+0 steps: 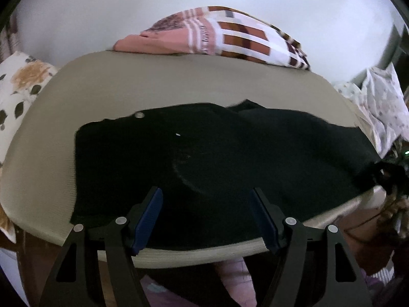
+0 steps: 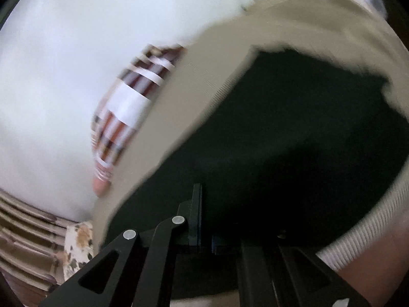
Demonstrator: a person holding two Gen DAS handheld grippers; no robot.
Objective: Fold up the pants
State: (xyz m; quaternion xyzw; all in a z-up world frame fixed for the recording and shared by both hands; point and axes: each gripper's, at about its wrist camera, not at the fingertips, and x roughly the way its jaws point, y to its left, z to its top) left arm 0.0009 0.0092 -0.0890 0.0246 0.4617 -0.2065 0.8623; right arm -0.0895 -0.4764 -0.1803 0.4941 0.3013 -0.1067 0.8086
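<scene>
Left wrist view: my left gripper [image 1: 205, 215] hangs half open over the near edge of the black pants [image 1: 204, 158], gripping nothing; they lie spread across the beige board [image 1: 179, 81]. In the right wrist view, badly blurred, my right gripper [image 2: 202, 220] is closed, probably pinching the pants' cloth, though I can't confirm it. I judge a fold is starting; next the left must close on fabric.

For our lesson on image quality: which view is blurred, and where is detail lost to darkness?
Right wrist view: heavy motion smear across the patterned blanket and table edge. Left wrist view: mostly sharp, fisheye-curved; the black pants swallow fold detail.
</scene>
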